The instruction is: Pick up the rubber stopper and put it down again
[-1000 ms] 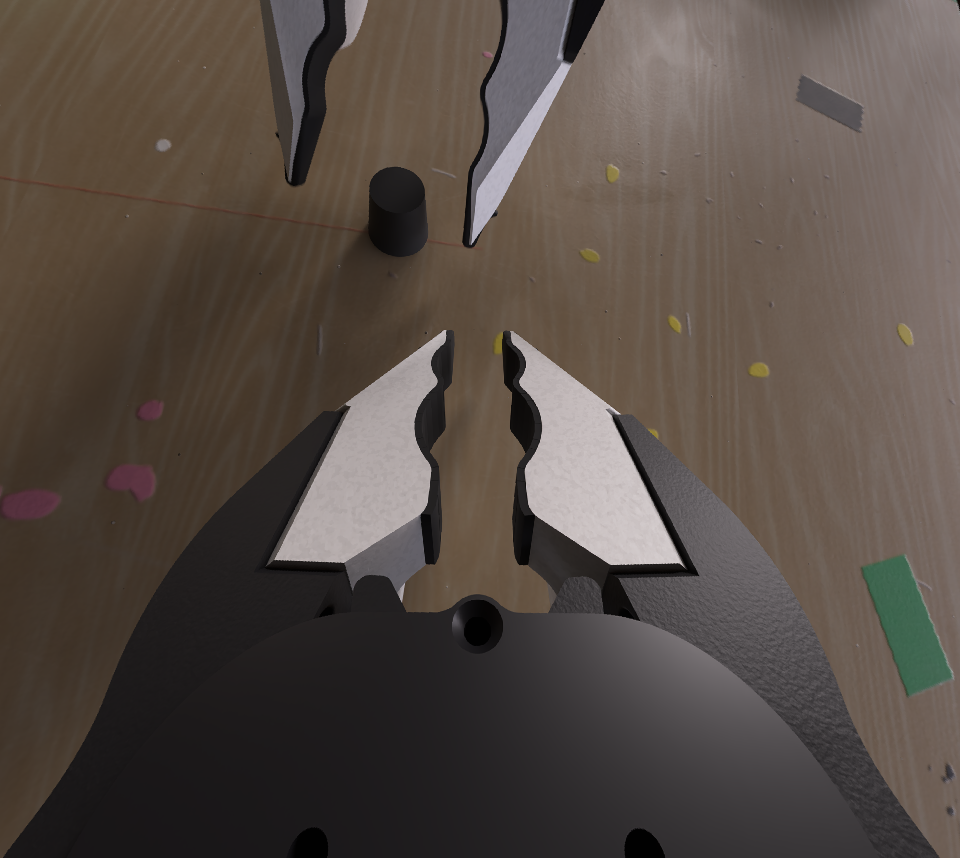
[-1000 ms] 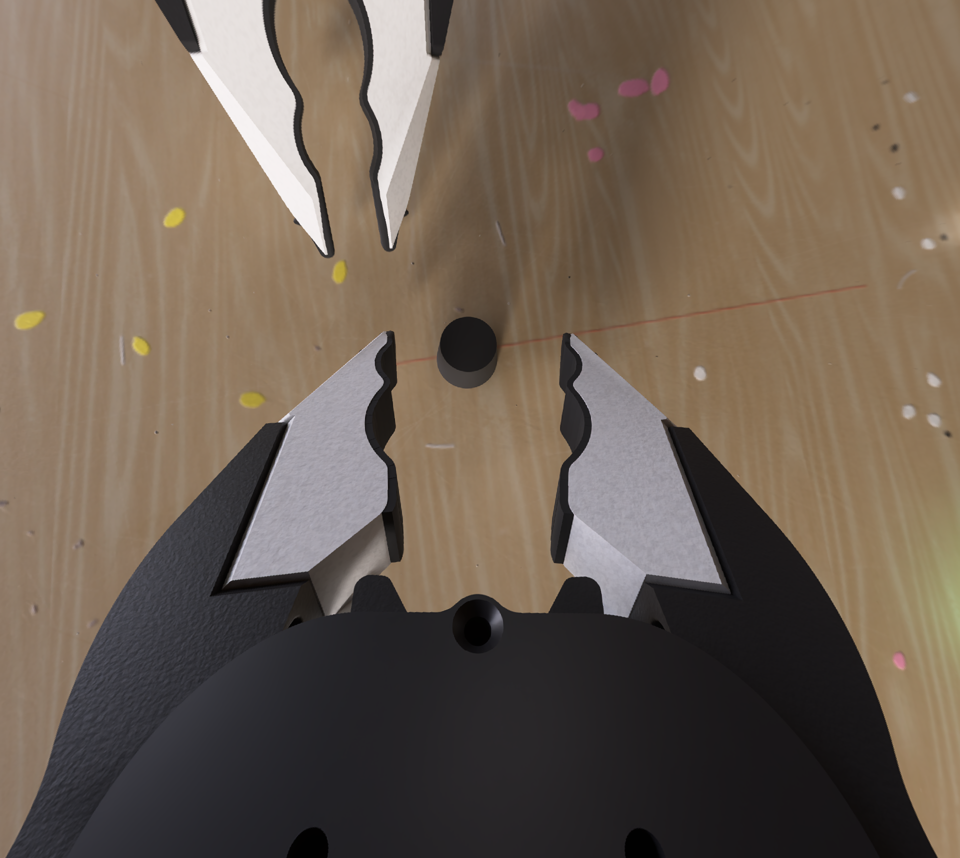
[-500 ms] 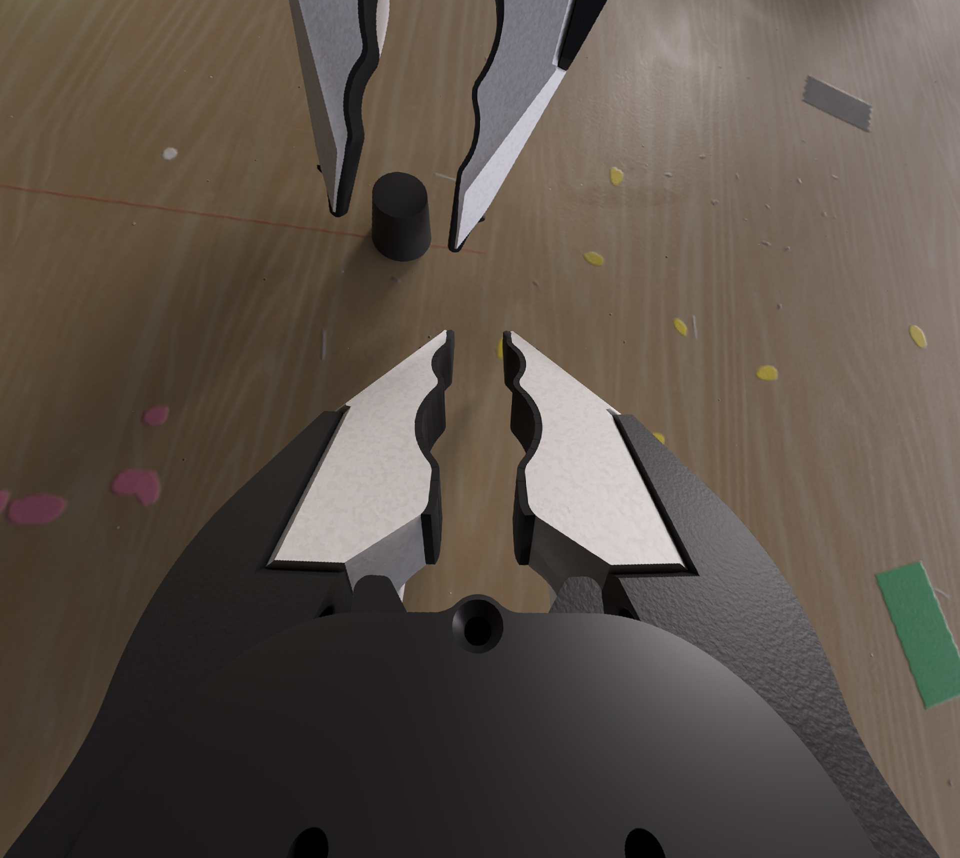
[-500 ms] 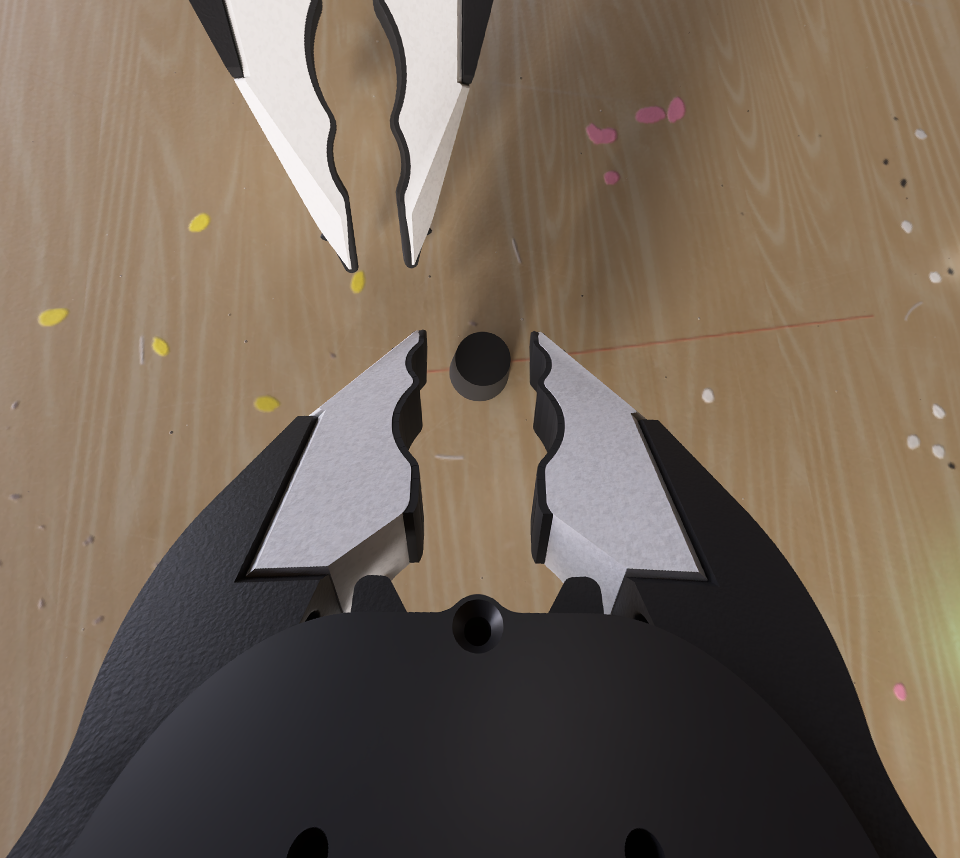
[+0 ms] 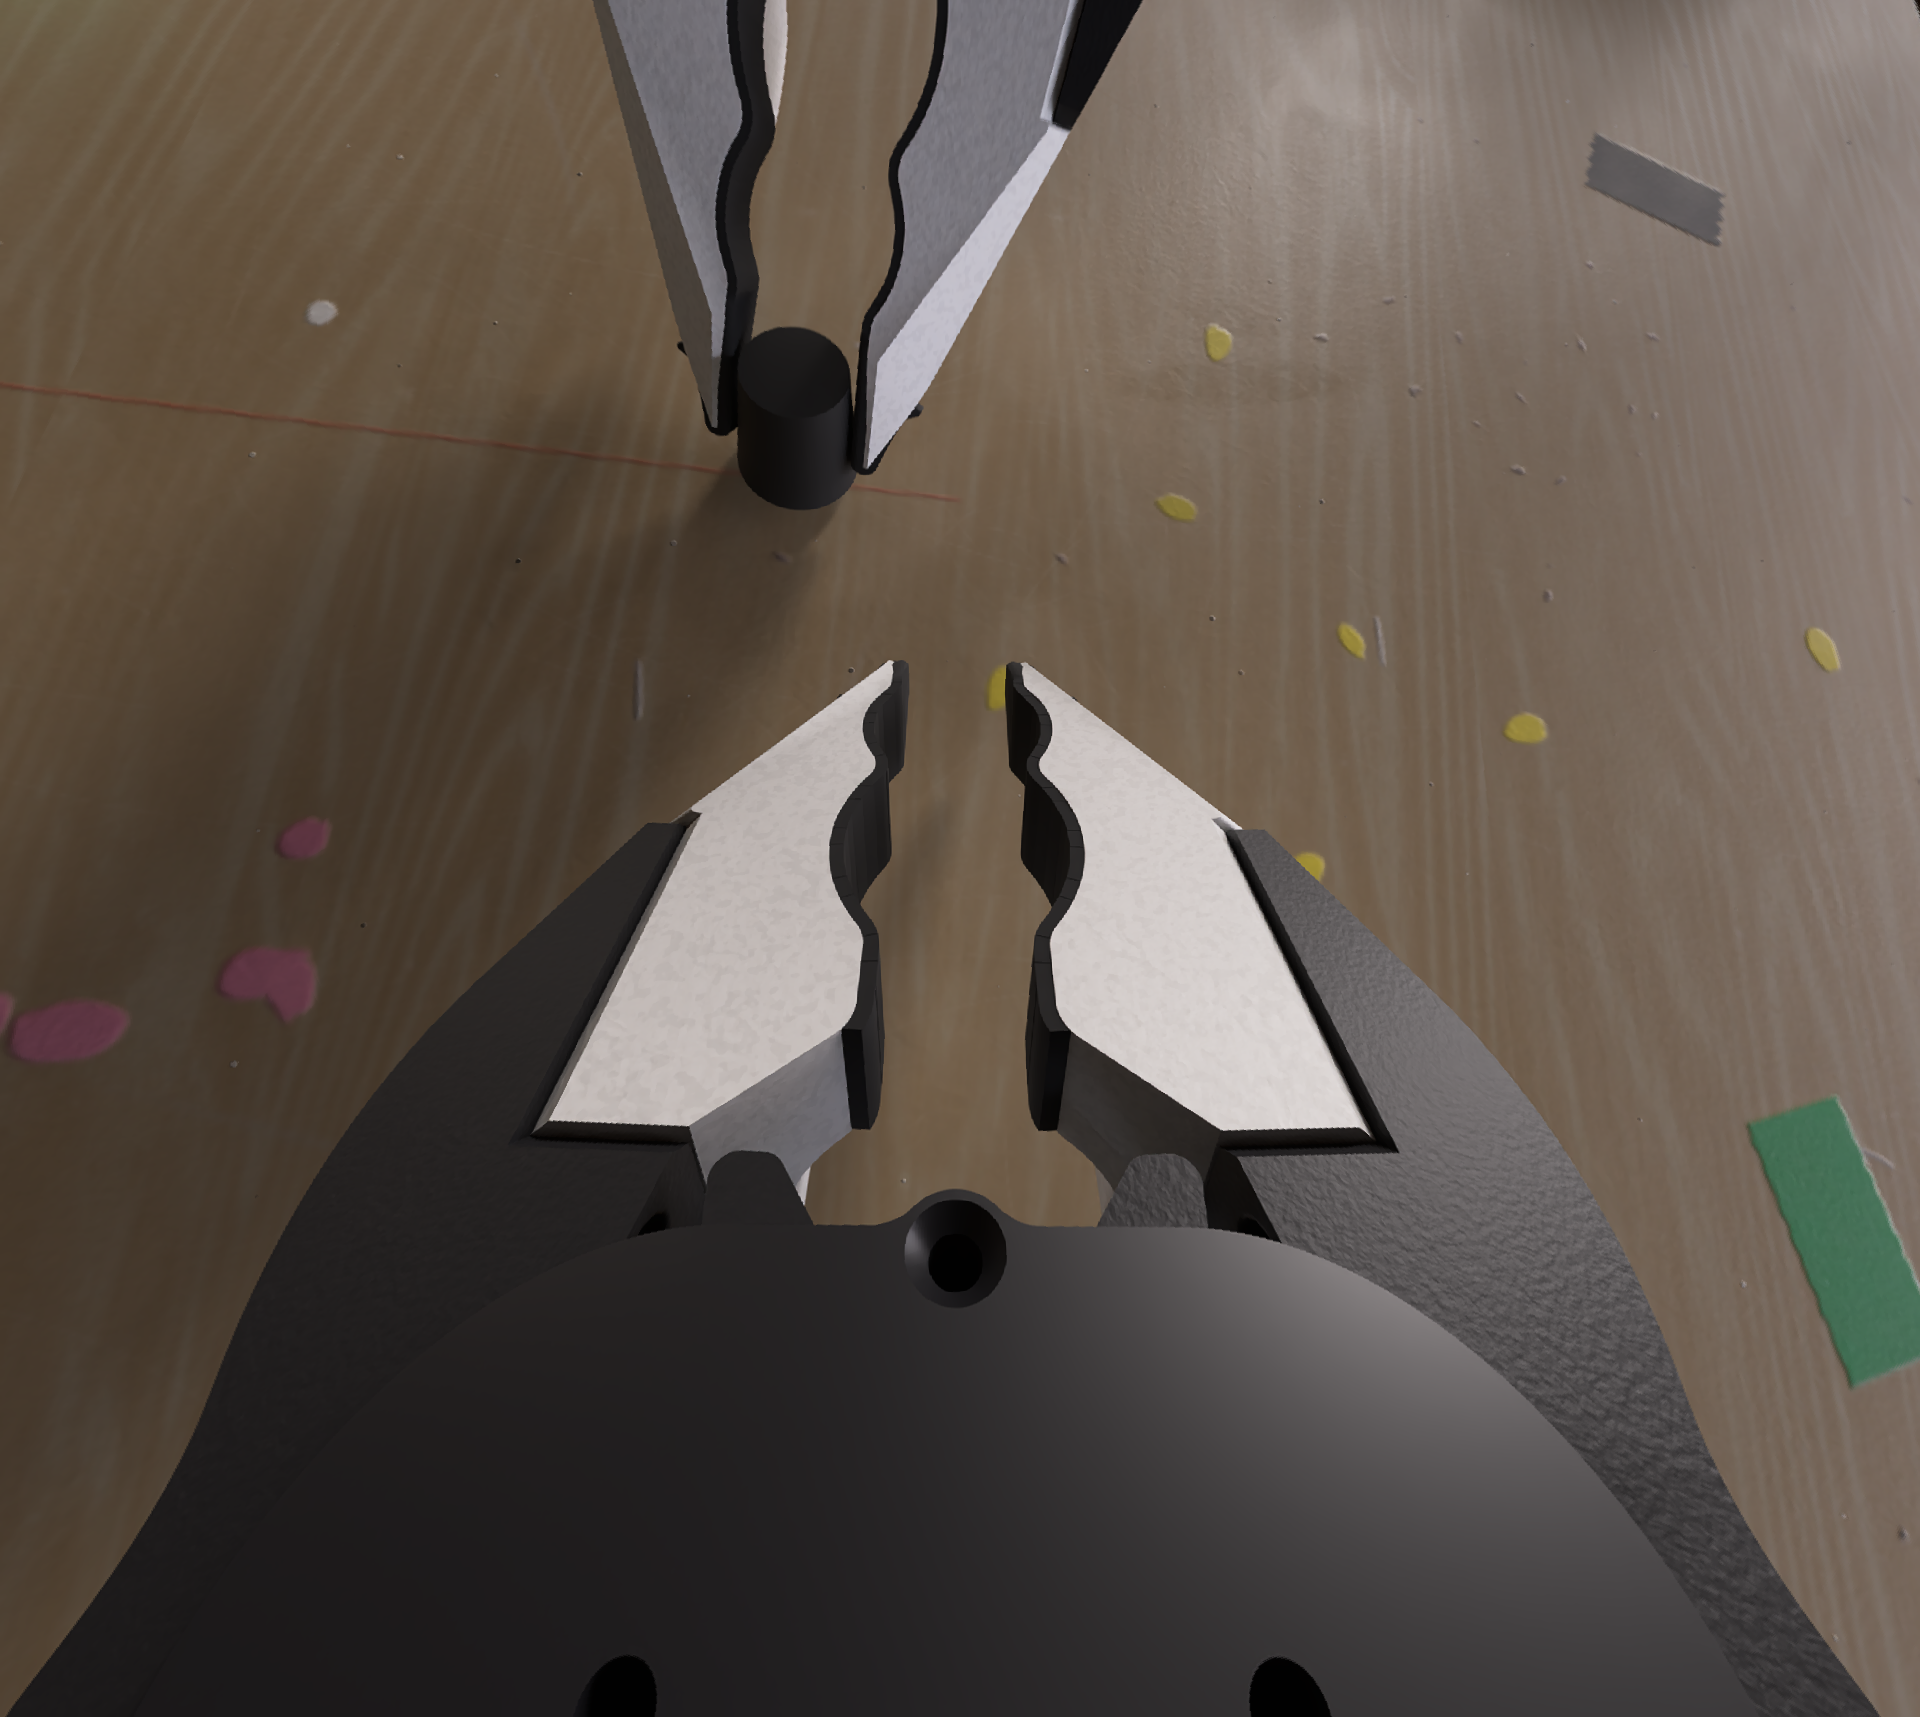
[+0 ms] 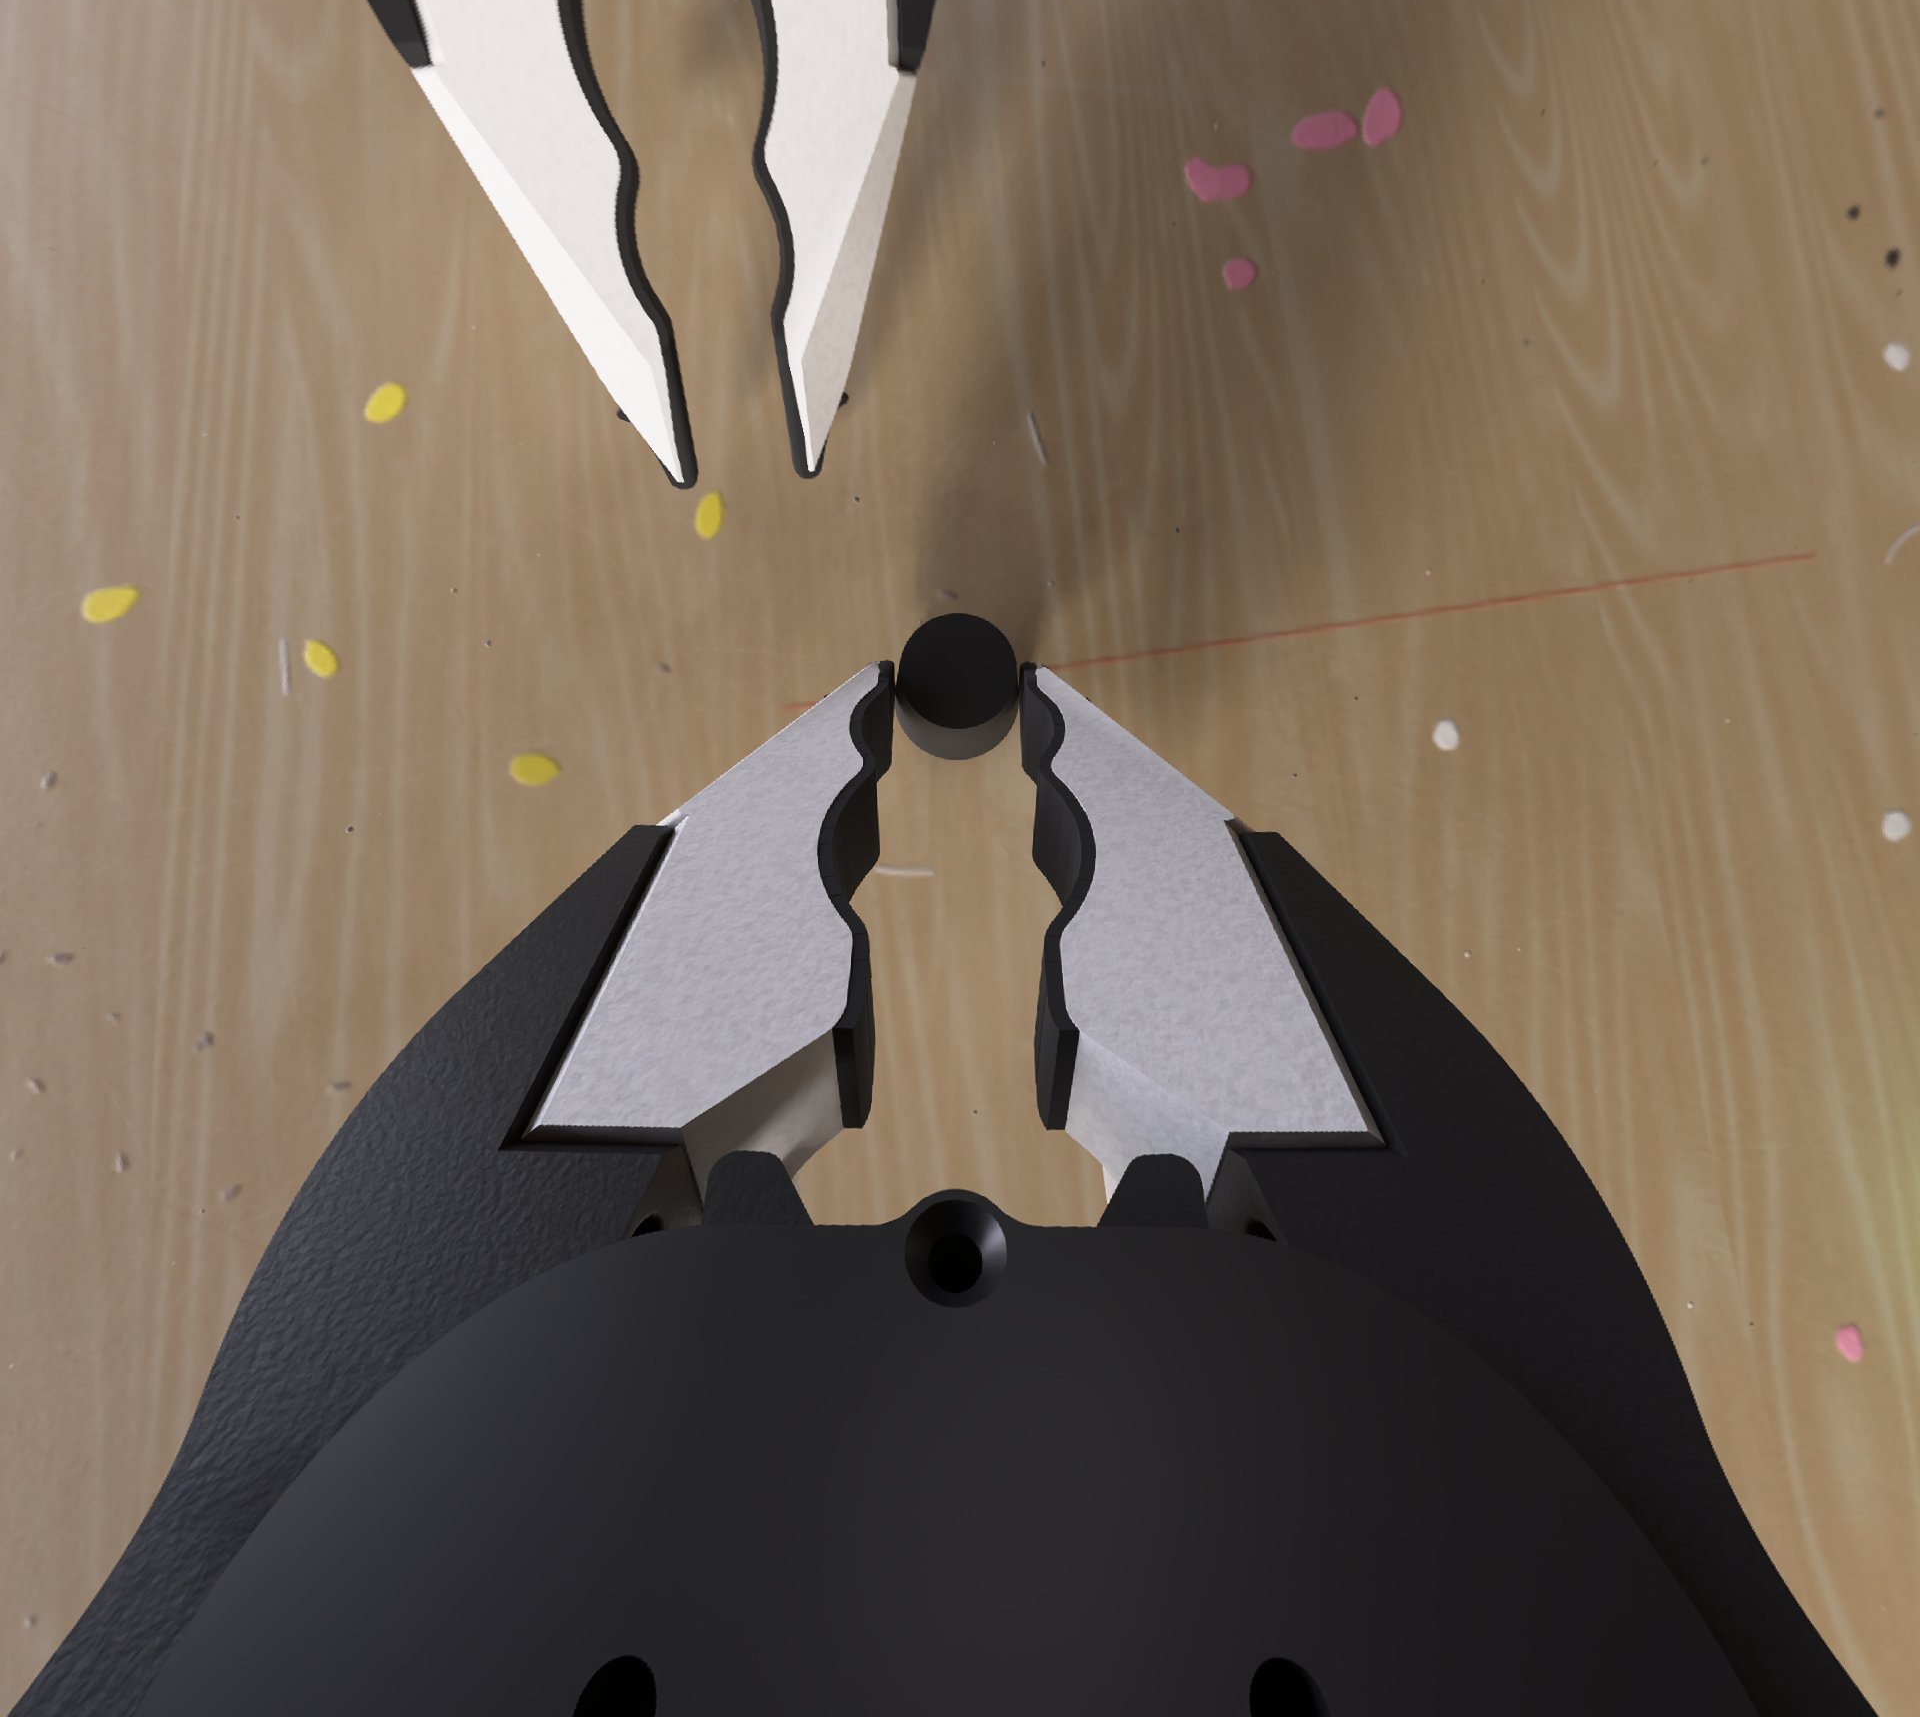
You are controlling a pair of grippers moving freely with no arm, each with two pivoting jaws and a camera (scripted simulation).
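Observation:
The rubber stopper (image 5: 792, 420) is a small black tapered plug standing upright on the wooden table (image 5: 416, 628). My right gripper (image 6: 956, 680) is shut on it, one fingertip on each side, and the stopper (image 6: 956, 680) still rests on the table. In the left wrist view the right gripper (image 5: 795, 436) reaches down from the far side. My left gripper (image 5: 956, 680) is nearly shut with a narrow gap and holds nothing, a short way in front of the stopper. It also shows in the right wrist view (image 6: 743, 472), beyond the stopper and to its left.
The wooden table (image 6: 1455, 836) carries flat paint flecks in yellow (image 5: 1176, 508), pink (image 5: 272, 981) and white, a thin red line (image 5: 312, 420), green tape (image 5: 1839, 1241) at the near right and grey tape (image 5: 1654, 204) at the far right.
My right gripper has moved in around the stopper and closed from wide open until both fingertips touch it. The left gripper has kept its narrow gap and its place.

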